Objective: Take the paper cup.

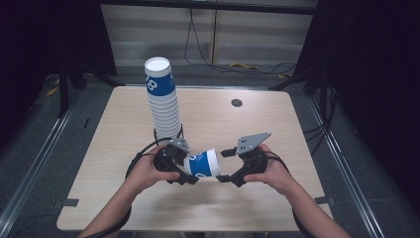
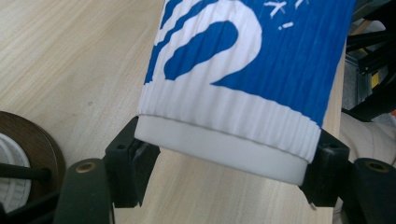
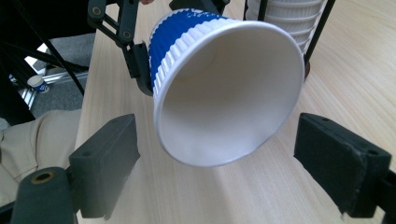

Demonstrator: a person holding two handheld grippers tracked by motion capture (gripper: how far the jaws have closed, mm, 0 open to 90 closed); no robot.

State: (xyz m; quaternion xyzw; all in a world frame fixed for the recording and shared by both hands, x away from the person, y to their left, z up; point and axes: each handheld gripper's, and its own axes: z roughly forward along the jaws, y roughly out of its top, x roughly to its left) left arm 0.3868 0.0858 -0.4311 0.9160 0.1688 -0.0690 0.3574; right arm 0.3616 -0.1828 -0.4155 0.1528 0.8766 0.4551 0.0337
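Pinching the base of the paper cup (image 1: pixel 202 163), the left claw (image 1: pixel 189 171) holds it sideways; the right claw (image 1: pixel 224 165) stands spread around its rim, not touching.

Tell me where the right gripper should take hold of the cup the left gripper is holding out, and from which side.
Grip the cup just behind its open rim, coming in mouth-on from its open end. The cup lies sideways, its base clamped in the left gripper, mouth facing the right gripper, whose open jaws already flank the rim. The ribbed wall probably offers friction; squeeze lightly, since the rim looks thin.
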